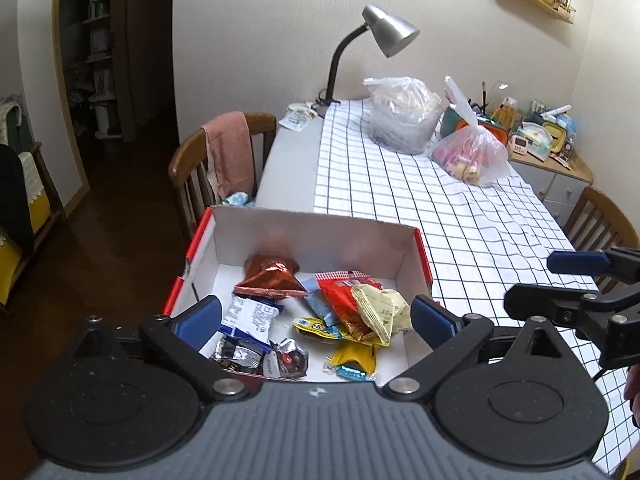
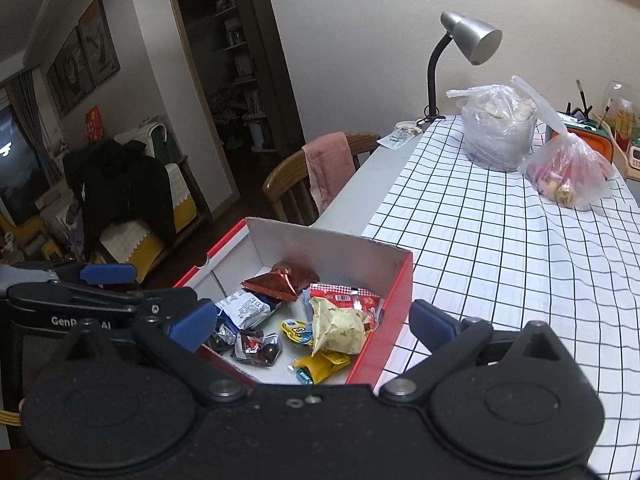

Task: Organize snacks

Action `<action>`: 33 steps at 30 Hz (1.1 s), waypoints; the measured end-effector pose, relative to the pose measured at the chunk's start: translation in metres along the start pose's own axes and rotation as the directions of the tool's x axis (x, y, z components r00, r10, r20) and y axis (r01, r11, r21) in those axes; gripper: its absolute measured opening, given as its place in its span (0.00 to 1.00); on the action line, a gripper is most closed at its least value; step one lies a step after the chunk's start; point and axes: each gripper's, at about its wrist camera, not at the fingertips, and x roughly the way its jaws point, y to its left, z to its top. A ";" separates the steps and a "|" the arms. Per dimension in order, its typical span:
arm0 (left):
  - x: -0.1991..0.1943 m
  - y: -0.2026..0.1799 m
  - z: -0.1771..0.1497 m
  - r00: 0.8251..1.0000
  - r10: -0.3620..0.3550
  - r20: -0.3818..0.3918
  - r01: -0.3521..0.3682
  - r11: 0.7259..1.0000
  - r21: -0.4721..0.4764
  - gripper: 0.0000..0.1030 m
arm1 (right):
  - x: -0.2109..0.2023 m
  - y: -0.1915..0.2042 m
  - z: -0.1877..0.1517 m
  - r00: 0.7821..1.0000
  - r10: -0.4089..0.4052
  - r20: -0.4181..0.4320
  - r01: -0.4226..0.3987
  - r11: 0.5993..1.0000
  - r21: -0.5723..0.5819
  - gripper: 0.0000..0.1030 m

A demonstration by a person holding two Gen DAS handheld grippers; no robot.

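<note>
A: Where are the snack packets (image 1: 316, 312) being kept?
B: In the red-edged box (image 1: 320, 232), at the near left of the checked tablecloth (image 1: 460, 208).
A: And the jaws?
B: The left gripper (image 1: 316, 316) and right gripper (image 2: 312, 320) are both being held wide apart above the box, with nothing gripped.

walls pale | floor dark wood | chair (image 1: 224, 152) | desk lamp (image 1: 384, 32)

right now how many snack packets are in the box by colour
red or copper: 2 (copper foil packet, red packet)
white and blue: 1
cream: 1
yellow: 2
silver and black: 2
small blue candy: 1
total: 9 visible
</note>
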 end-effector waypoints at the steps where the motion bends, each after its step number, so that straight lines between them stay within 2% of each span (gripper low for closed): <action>1: -0.002 -0.001 0.000 1.000 0.009 0.007 -0.009 1.000 0.003 0.99 | -0.001 0.001 -0.001 1.000 -0.001 0.005 0.001 1.000 -0.003 1.00; 8: -0.007 -0.006 -0.004 1.000 0.021 0.006 -0.022 1.000 0.016 0.99 | -0.007 0.006 -0.007 1.000 0.007 0.018 -0.007 1.000 0.000 1.00; 22: -0.007 -0.007 -0.014 0.999 0.017 -0.027 -0.017 1.000 0.003 0.99 | -0.003 0.006 -0.017 0.999 0.017 -0.028 -0.016 0.999 0.037 1.00; 33: -0.012 -0.007 -0.016 1.000 0.016 -0.026 -0.016 1.000 -0.009 0.99 | -0.007 0.004 -0.020 1.000 0.005 -0.027 -0.004 0.999 0.051 1.00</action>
